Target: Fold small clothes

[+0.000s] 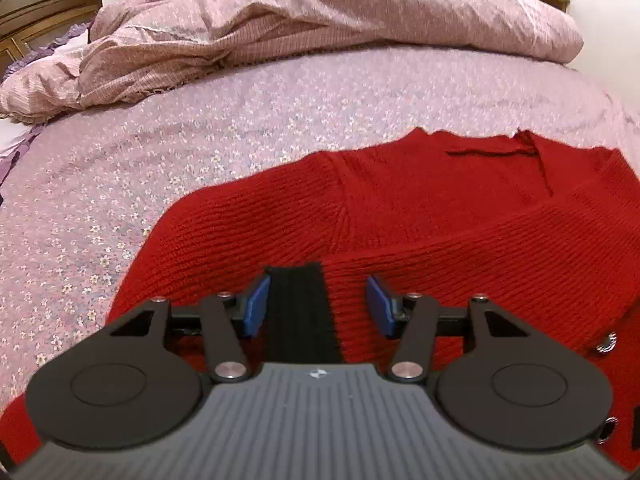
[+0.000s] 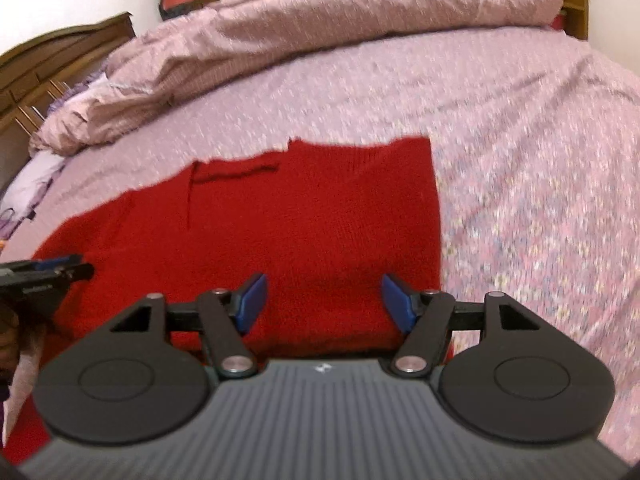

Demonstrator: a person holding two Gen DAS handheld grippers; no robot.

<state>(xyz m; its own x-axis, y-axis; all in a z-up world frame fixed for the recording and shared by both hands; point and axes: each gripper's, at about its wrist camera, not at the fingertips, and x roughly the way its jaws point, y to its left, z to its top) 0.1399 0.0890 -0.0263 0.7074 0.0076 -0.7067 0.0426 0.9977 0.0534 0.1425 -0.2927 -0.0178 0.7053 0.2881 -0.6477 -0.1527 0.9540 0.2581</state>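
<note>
A red knitted sweater (image 1: 420, 216) lies spread on the bed, with a black knitted band (image 1: 300, 312) at its near edge. My left gripper (image 1: 318, 306) is open, its blue pads either side of the black band, holding nothing. In the right wrist view the sweater (image 2: 280, 220) fills the middle. My right gripper (image 2: 322, 302) is open over the sweater's near right part and is empty. The left gripper (image 2: 48, 274) shows at the left edge of that view, over the sweater's left side.
The bed has a pink floral sheet (image 1: 180, 152). A crumpled pink duvet (image 1: 300, 20) is heaped along the far side. A dark wooden headboard (image 1: 36, 12) stands at the far left. Metal snaps (image 1: 606, 342) show on the sweater at right.
</note>
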